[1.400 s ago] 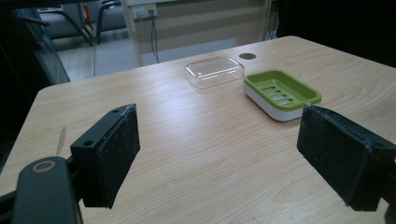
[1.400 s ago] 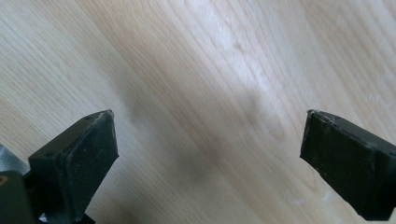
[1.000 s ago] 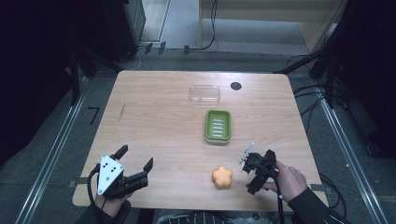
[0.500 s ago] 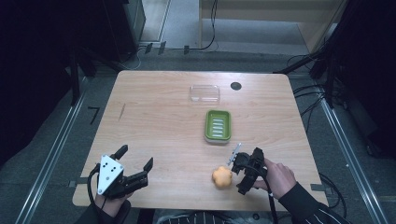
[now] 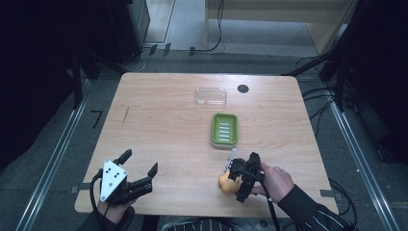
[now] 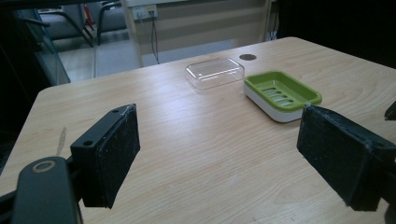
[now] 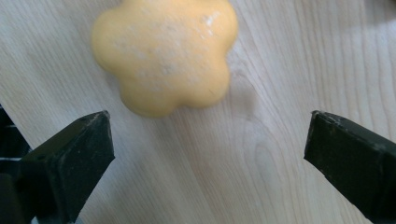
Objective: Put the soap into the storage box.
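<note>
Right gripper point(image 5: 231, 174) over a yellow-orange flower-shaped soap point(image 7: 163, 53) at the near edge of the tabletop point(image 5: 163, 125).

Its jaws have just been opening and now stand spread wide, the soap ahead of them, untouched. The soap is a matte, lightly speckled, five-lobed cake, lying flat near the green soap dish point(image 5: 224, 130). The left gripper point(image 5: 139, 169) hovers spread, empty.

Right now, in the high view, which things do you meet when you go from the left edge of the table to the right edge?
Left gripper → clear plastic lid → green soap dish → right gripper, which stands open over the orange flower-shaped soap → the person's right hand.
</note>
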Tool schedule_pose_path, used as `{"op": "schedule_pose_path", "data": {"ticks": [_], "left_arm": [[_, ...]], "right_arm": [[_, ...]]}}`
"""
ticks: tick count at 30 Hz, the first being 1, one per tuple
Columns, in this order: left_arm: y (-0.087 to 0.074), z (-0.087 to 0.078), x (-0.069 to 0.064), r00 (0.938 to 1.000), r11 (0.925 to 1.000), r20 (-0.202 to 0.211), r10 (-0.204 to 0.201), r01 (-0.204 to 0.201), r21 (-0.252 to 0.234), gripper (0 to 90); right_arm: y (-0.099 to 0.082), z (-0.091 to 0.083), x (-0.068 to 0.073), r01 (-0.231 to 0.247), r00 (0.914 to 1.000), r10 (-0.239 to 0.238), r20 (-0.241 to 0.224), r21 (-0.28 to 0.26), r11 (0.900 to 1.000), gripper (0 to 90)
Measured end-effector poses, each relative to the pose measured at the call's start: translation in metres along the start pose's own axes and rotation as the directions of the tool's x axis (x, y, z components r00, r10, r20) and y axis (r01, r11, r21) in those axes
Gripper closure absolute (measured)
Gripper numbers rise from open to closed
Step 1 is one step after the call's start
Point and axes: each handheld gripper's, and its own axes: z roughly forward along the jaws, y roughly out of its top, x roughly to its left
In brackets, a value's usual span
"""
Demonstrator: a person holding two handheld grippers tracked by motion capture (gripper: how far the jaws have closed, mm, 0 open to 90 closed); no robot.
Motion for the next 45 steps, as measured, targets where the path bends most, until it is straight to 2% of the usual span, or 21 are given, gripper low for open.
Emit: {"op": "schedule_pose_path", "data": {"ticks": [11,12,16,17,22,28,34,45], "left_arm": [[0.000,0.000,0.000,1.0000,1.0000,-0.003,-0.001,0.001,0.000,13.7],[0.000,0.000,0.000,1.0000,1.0000,-0.002,0.000,0.000,0.000,13.7],[0.000,0.000,0.000,1.0000,1.0000,-0.002,-0.001,0.001,0.000,13.7],[0.000,0.000,0.000,1.0000,1.0000,-0.001,-0.001,0.001,0.000,13.7],[0.000,0.000,0.000,1.0000,1.0000,-0.002,-0.001,0.001,-0.001,13.7],[0.000,0.000,0.000,1.0000,1.0000,-0.002,-0.001,0.001,0.000,13.7],[0.000,0.000,0.000,1.0000,1.0000,-0.003,-0.002,0.002,0.000,13.7],[0.000,0.000,0.000,1.0000,1.0000,-0.003,-0.005,0.005,-0.003,13.7]], "right_arm": [[0.013,0.007,0.008,0.074,0.9966,-0.074,-0.037,0.019,0.9971,0.0],[0.014,0.009,0.007,0.082,0.9960,-0.081,-0.037,0.021,0.9965,1.0],[0.017,0.009,0.009,0.096,0.9940,-0.095,-0.054,0.021,0.9951,14.0],[0.018,0.009,0.008,0.098,0.9940,-0.097,-0.050,0.011,0.9952,14.8],[0.021,0.012,0.009,0.119,0.9918,-0.118,-0.050,0.030,0.9924,20.6],[0.026,0.015,0.009,0.133,0.9898,-0.130,-0.057,0.051,0.9898,26.6],[0.027,0.018,0.010,0.134,0.9900,-0.130,-0.054,0.074,0.9883,38.7],[0.026,0.018,0.011,0.128,0.9913,-0.125,-0.043,0.073,0.9891,39.7]]}}
